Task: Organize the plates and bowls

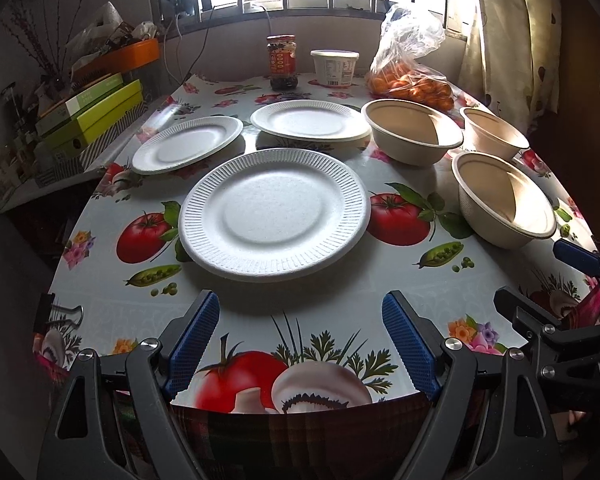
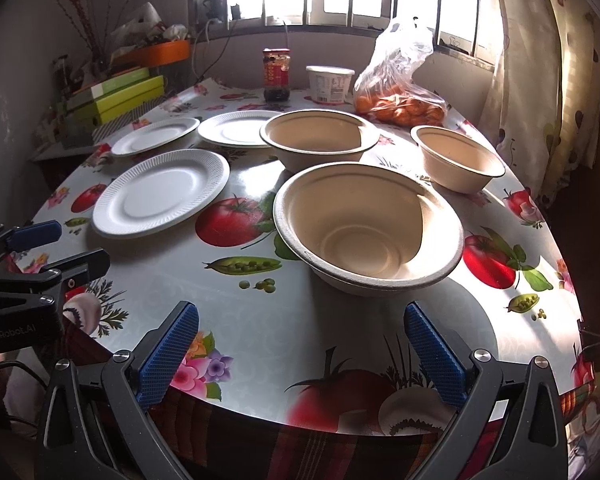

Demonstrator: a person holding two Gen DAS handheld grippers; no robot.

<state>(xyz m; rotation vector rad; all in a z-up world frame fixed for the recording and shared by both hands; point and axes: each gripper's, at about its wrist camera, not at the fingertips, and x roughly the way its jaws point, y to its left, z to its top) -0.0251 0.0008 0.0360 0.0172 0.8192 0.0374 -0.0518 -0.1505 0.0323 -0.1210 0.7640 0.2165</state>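
Nearest the table's front edge, the ribbed white foam plate (image 1: 274,214) lies ahead of the spread, empty left gripper (image 1: 300,344); the beige pulp bowl (image 2: 370,226) faces the right gripper (image 2: 302,354), likewise spread. Best pinch rims squarely.

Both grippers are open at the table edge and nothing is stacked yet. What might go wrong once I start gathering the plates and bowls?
1. The nearest plate lies flat on the glossy tablecloth; the open left gripper may push it rather than catch its rim.
2. The nearest bowl looks light and sits near the table edge; a nudge from the right gripper might tip it off.
3. The far plate seems to rest on another, so lifting could drag both.
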